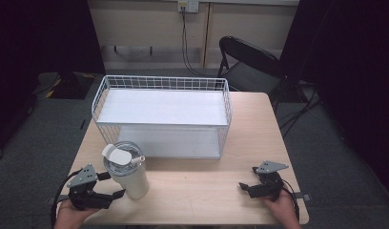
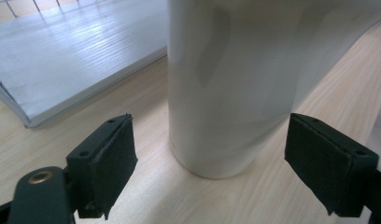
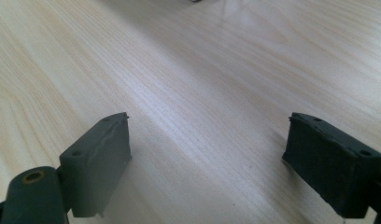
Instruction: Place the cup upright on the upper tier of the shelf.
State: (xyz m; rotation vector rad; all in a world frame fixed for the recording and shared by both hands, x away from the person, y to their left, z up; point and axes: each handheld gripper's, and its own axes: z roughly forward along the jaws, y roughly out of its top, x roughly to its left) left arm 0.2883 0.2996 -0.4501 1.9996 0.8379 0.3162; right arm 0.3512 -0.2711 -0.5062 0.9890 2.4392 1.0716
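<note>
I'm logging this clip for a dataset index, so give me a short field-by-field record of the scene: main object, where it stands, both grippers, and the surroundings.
main object: cream tumbler with clear lid, upright
place: near-left part of the wooden table, in front of the white wire basket shelf
left gripper: jaws open, one on each side of the tumbler base, pads not touching it
right gripper: jaws open, nothing between them, over bare table at near right
background: black folding chair behind the table

Looked down from above the near edge of the light wooden table [image 1: 207,186]; rode low, close over its top.
</note>
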